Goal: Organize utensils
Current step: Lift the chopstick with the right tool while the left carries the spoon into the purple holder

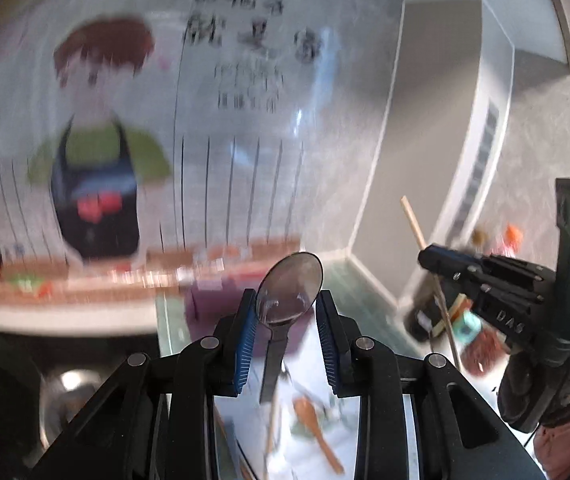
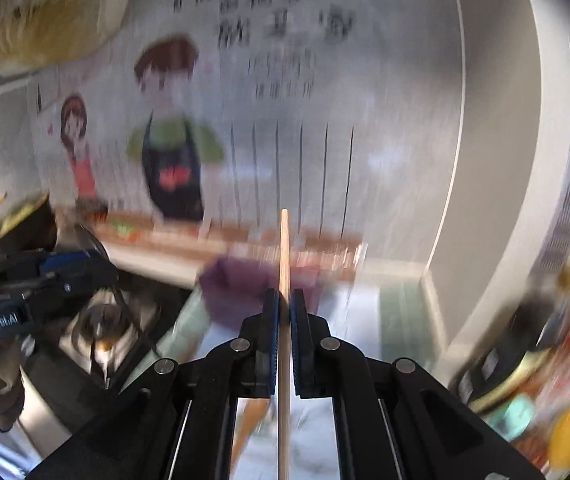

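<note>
My left gripper is shut on a metal spoon, bowl up between the blue pads, its handle hanging below. My right gripper is shut on a wooden chopstick that stands upright through the jaws. The right gripper also shows in the left wrist view at the right, with the chopstick sticking up from it. The left gripper shows at the left of the right wrist view. A purple container sits ahead on the counter. A wooden spoon lies below on a white cloth.
A wall poster with cartoon cooks fills the background. A grey appliance stands at the right. A steel pot sits lower left. Jars and packets crowd the right side. The views are motion-blurred.
</note>
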Action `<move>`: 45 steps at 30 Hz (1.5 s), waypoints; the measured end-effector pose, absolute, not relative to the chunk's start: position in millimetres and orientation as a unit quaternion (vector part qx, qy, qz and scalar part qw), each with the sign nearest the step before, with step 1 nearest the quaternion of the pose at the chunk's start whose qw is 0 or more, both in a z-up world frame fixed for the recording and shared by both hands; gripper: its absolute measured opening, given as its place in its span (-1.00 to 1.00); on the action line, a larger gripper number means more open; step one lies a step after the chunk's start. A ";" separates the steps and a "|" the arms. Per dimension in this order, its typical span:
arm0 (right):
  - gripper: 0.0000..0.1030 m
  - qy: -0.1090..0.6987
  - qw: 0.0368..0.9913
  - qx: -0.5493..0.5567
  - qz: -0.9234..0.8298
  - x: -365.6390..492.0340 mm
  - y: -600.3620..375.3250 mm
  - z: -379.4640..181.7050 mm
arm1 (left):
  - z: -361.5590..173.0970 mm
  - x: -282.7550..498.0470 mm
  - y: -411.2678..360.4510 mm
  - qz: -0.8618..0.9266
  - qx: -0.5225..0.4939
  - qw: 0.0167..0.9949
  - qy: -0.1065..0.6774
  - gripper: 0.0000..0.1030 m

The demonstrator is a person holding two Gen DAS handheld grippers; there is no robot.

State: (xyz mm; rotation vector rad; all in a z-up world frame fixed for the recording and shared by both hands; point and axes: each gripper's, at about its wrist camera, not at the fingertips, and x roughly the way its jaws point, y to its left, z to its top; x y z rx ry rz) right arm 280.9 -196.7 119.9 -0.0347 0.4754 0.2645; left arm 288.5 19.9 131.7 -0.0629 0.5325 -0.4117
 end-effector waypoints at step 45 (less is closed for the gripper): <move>0.25 0.325 0.930 0.000 0.170 449.4 -176.5 -9.3 | 4.6 457.4 39.6 -0.097 -0.074 0.915 0.384 0.51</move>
